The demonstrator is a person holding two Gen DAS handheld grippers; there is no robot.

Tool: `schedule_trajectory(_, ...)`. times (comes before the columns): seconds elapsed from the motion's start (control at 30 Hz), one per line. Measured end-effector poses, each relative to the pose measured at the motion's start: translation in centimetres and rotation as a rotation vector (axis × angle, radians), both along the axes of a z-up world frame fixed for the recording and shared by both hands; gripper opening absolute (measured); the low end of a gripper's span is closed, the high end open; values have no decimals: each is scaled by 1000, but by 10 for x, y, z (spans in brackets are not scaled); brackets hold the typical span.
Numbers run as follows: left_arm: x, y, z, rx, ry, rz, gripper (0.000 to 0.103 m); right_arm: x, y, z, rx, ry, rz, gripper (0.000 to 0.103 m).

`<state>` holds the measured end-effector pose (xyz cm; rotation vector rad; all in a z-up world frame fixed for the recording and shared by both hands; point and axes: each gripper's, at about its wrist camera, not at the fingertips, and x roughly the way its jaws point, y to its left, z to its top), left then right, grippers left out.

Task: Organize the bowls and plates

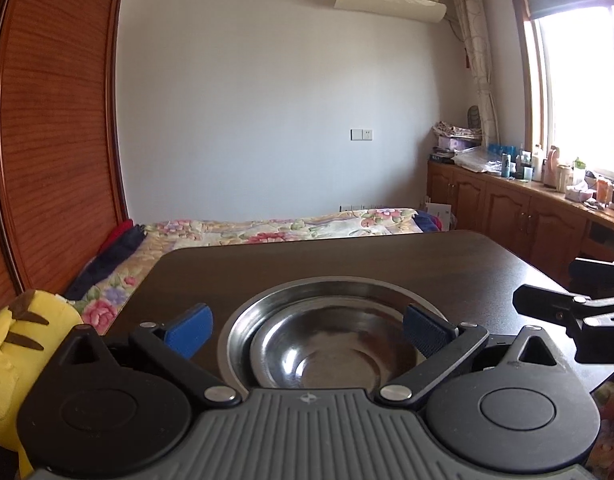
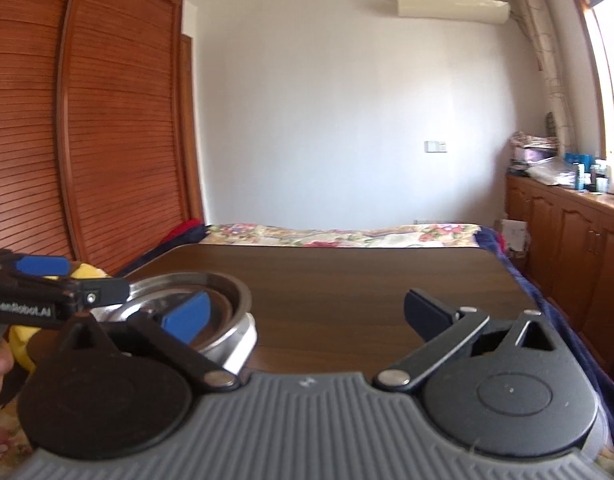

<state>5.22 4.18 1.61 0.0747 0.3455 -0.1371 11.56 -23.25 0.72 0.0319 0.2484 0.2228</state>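
Two-view plate: nested steel ware on a dark wooden tabletop (image 2: 367, 280), seen along both grippers. A steel bowl (image 1: 339, 352) sits inside a wider steel plate (image 1: 243, 320), the pair resting near the tabletop's near edge on its left side. In the left wrist view the left gripper (image 1: 307, 326) is spread wide with nothing between its blue pads; the bowl lies in the gap between them, and whether the right-hand pad touches the rim cannot be told. In the right wrist view the right gripper (image 2: 311, 312) is likewise fully spread and empty, facing bare wood, with the stack just beside its left finger (that finger overlaps the rim in the picture, but contact is not clear).

Judged risks:
- Polished, curved steel offers little purchase, so a pinch taken low on the wall, not over the rim, would likely slide off.
- The bowl is only nested, not fixed; lifting the plate alone at a tilt could let the bowl skate out and clatter.
- The stack stands close to the near edge; a sideways nudge from either finger could push it off toward the yellow plush toy (image 1: 23, 344) and bed (image 1: 267, 226) beyond.
- The two grippers work near each other (the right one shows at the edge of the left view), so a collision over the stack is plausible.
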Motion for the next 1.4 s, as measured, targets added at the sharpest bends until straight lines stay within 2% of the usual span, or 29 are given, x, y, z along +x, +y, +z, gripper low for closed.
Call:
schedule_trajectory(0.37,-5,-11,-15,9,12,0,103,1,-10,-18,-18,28,-119,103)
schedule_trajectory(1.4,-7,-4,-25,17,32,40,103,-4,-12,-19,-37,21,-137,103)
